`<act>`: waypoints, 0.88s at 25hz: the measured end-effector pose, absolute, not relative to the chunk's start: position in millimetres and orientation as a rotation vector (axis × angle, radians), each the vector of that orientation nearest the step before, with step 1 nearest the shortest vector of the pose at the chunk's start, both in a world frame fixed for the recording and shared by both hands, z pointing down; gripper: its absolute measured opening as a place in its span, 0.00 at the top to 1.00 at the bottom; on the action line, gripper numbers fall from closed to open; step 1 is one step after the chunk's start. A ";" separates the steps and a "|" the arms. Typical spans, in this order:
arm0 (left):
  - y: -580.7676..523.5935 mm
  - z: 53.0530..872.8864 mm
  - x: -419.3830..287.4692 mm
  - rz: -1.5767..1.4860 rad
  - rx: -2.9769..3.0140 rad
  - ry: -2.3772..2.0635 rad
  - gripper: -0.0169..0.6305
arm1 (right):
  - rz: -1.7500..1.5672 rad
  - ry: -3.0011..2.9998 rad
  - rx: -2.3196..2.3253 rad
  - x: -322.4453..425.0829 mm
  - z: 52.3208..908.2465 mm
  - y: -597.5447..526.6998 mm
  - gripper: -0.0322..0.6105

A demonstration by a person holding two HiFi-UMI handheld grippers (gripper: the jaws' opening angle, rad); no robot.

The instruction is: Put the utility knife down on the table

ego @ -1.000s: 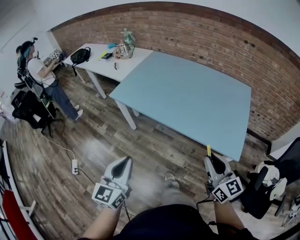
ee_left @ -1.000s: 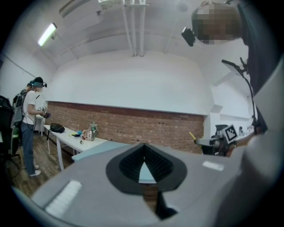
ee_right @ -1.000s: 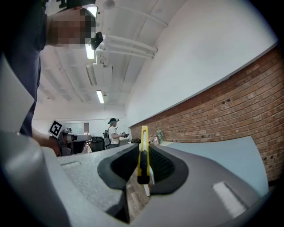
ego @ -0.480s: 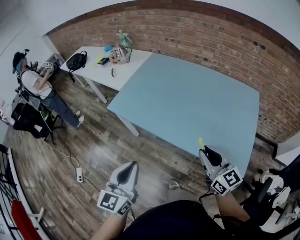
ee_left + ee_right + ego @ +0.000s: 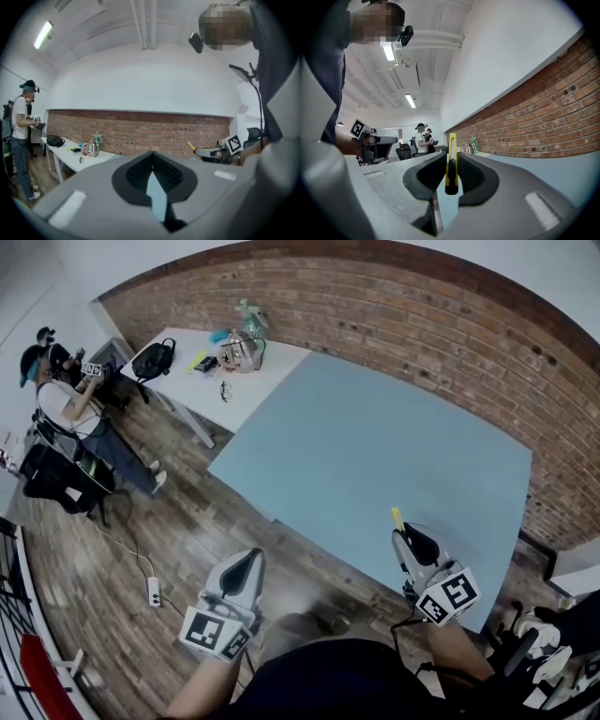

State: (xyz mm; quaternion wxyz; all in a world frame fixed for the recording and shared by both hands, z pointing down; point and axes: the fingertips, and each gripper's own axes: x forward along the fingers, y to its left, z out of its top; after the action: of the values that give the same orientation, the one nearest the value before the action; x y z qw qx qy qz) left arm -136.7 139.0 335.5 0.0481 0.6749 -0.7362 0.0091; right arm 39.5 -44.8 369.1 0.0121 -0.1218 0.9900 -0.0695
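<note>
A yellow utility knife [image 5: 451,143] stands on edge between the pads of my right gripper [image 5: 452,155], which is shut on it; its tip sticks out ahead of the jaws. In the head view the right gripper [image 5: 405,536] hangs level over the near edge of the light blue table [image 5: 375,427], with the utility knife [image 5: 397,519] pointing across it. My left gripper [image 5: 247,562] is over the wooden floor, short of the table's edge. In its own view the left gripper [image 5: 152,154] has its tips together with nothing between them.
A brick wall [image 5: 422,315] runs behind the table. A white table [image 5: 192,376] at the far left carries a kettle [image 5: 242,351], a black bag [image 5: 155,359] and small items. A person [image 5: 66,404] stands beside it. A power strip [image 5: 153,592] lies on the floor; a chair [image 5: 530,662] is at lower right.
Both grippers have moved forward towards the blue table. The right one, still holding the knife, has passed from over the floor to over the table's near edge.
</note>
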 end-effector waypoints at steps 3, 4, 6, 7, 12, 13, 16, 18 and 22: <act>123.1 341.2 -148.6 0.065 2.073 -2.232 0.97 | -0.263 3.074 -0.423 37.3 378.7 -54.7 0.83; 116.5 343.9 -152.3 0.066 2.080 -2.220 0.97 | -0.281 3.072 -0.445 37.9 382.9 -57.6 0.83; 102.4 348.6 -158.8 0.059 2.110 -2.186 0.97 | -0.291 3.079 -0.486 36.5 388.8 -64.3 0.83; 95.9 350.5 -163.0 0.059 2.130 -2.169 0.97 | -0.285 3.083 -0.502 33.7 390.2 -67.3 0.83; 57.5 354.8 -191.4 0.036 2.227 -2.089 0.97 | -0.226 3.085 -0.575 10.7 390.6 -74.4 0.83; 48.6 352.2 -197.2 0.029 2.250 -2.084 0.97 | -0.229 3.080 -0.597 7.5 390.8 -76.2 0.83; 19.2 347.8 -215.9 0.016 2.305 -2.061 0.97 | -0.256 3.079 -0.674 1.9 396.2 -86.9 0.83; 0.5 349.9 -226.5 0.004 2.324 -2.024 0.97 | -0.280 3.089 -0.731 -1.3 401.8 -97.9 0.83; -29.9 356.9 -243.6 0.013 2.390 -1.924 0.97 | -0.274 3.094 -0.817 -20.0 401.9 -114.0 0.83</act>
State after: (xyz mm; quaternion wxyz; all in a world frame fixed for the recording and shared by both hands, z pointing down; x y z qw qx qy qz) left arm -243.6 -29.9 356.9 0.0365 0.7785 -0.6266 0.0042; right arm -20.0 -114.0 401.9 -0.0352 -0.2541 0.9628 -0.0851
